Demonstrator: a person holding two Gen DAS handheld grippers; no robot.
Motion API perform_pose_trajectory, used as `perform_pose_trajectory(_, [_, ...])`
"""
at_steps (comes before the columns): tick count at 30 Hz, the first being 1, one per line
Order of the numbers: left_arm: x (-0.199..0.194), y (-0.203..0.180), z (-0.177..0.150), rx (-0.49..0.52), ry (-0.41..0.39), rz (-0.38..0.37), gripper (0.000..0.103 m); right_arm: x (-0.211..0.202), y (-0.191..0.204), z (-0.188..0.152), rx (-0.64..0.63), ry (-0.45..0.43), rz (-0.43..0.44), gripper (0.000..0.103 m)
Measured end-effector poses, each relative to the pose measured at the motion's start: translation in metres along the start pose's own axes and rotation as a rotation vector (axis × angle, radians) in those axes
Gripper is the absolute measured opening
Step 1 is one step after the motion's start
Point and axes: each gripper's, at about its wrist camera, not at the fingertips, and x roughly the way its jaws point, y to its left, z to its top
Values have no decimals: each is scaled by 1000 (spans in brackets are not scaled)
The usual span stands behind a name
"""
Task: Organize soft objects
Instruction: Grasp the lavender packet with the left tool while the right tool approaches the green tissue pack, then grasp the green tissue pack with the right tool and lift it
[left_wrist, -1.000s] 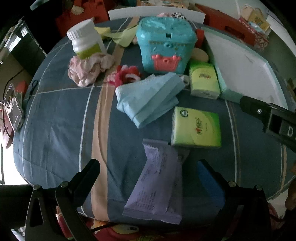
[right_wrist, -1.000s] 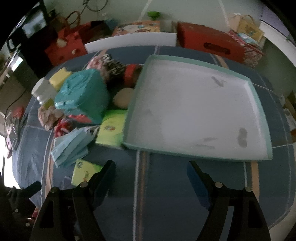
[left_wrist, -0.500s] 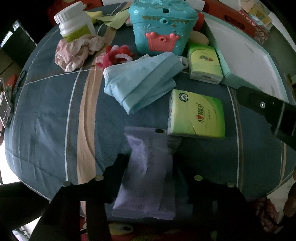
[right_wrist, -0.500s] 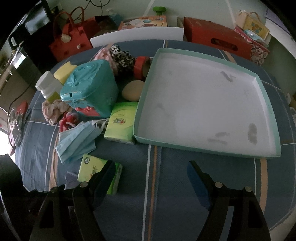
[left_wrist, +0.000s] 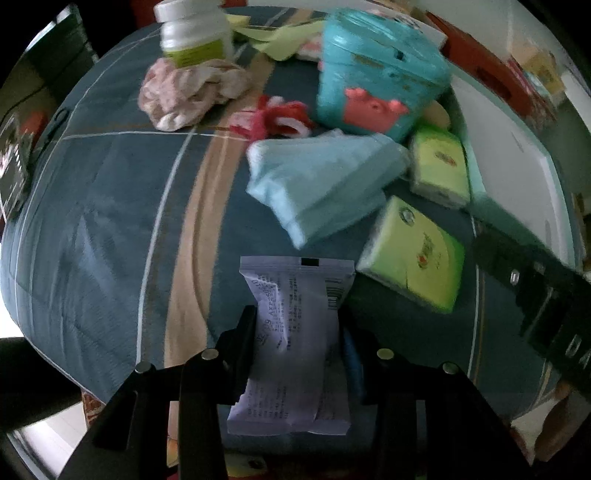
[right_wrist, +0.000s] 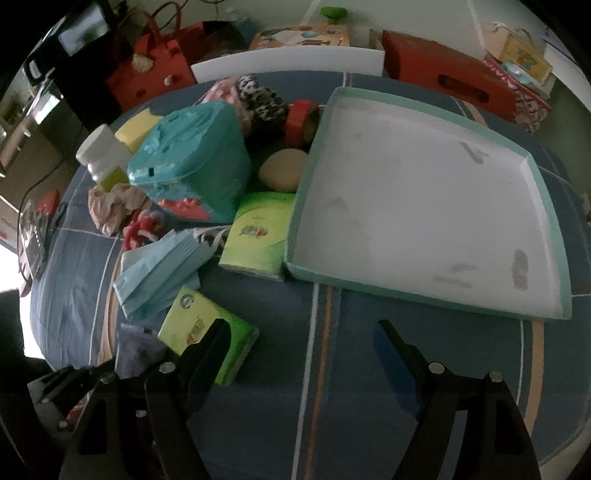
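Resting between left tool (left_wrist: 297, 332) fingers (clamped): purple packet (left_wrist: 295, 347)

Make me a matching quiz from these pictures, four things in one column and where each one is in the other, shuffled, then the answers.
Things:
1. purple packet
2. white bottle
3. blue face masks
4. tray

Places:
A. lying between the red yarn bundle and a green tissue pack
B. clamped in the left gripper
C. ahead of the open right gripper, nothing inside
D. standing behind the crumpled pink cloth

Pairs: 1-B, 2-D, 3-A, 4-C
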Motion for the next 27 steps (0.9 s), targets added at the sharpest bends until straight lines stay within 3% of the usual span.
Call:
perform_pose_trajectory(15, [-4, 102, 17, -253, -35, -46, 44, 24, 50, -9, -161, 50, 66, 82])
perform_pose_trajectory(20, [-2, 126, 19, -280, -36, -48, 44, 25, 70, -12, -220, 43, 61, 82])
perform_pose_trajectory(27, [-6, 131, 20, -270, -32, -33, 44, 39, 97, -25, -285, 71, 16, 83])
